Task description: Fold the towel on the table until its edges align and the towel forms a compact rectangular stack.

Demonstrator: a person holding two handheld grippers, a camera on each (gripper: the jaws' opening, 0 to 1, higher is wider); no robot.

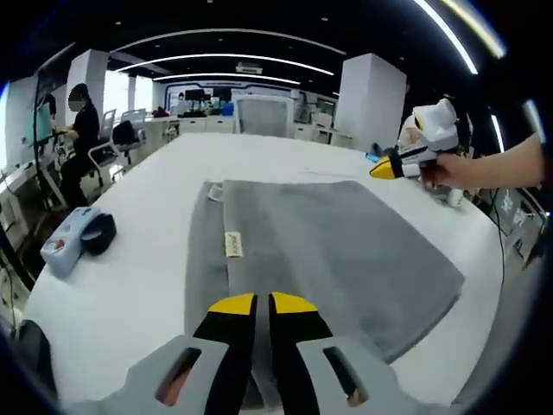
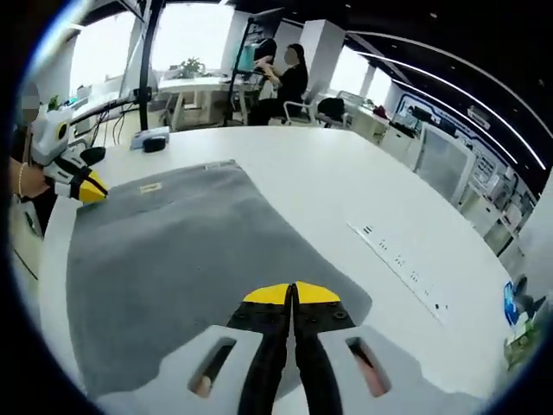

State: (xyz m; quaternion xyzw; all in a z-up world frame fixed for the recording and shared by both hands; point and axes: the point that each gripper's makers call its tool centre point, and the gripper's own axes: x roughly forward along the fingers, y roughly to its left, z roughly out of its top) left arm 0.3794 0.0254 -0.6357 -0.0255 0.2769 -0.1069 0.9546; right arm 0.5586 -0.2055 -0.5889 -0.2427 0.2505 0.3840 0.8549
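your left gripper (image 1: 263, 304) has its yellow-tipped fingers (image 1: 232, 304) clenched together over the near edge of the towel (image 1: 328, 251); whether they pinch any cloth cannot be told. your right gripper (image 2: 292, 294) likewise has its fingers (image 2: 320, 295) pressed closed, nothing visibly between them, above the opposite edge of the same towel (image 2: 181, 259). the grey towel lies flat on the white desk (image 1: 130, 285), one layer folded over another so a narrower strip shows along one side, with a small tan label (image 1: 232, 245) on the upper layer near that fold. in the left gripper view, your right gripper (image 1: 390, 167) hangs at the far corner of the towel, your hand (image 1: 445, 171) behind it. in the right gripper view, your left gripper (image 2: 86, 188) sits at the towel's far edge. a pale blue pouch (image 1: 67, 242) with a black object (image 1: 98, 233) against it rests on the desk well apart from the towel. a thin power strip (image 2: 402, 268) lies on the desk beside the towel. a seated person (image 1: 79, 138) works at another desk in the background.
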